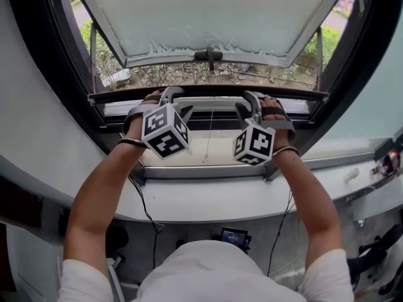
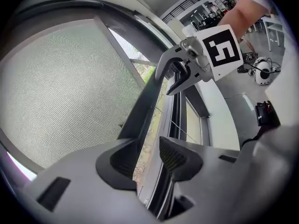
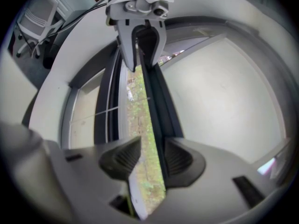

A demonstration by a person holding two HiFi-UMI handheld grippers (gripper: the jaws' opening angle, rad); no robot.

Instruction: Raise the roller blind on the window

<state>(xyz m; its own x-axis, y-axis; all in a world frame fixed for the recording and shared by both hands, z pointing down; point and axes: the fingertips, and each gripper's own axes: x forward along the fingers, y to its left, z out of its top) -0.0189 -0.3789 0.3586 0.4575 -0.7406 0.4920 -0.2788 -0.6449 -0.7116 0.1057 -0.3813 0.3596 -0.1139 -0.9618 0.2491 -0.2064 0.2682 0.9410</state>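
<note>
Two grippers, left gripper (image 2: 148, 146) and right gripper (image 3: 153, 146), both gaping wide, astride one dark bottom rail (image 1: 208, 92) of one roller blind (image 2: 60, 92), unclamped, low across one open window (image 1: 208, 17).

No readable text or labels are visible.

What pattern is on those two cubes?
White faces with blocky black square markers, on the left cube and right cube; clearest in the head view.

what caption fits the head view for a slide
With jaws open, left gripper and right gripper straddle the dark bar below a tilted-out window pane
</note>
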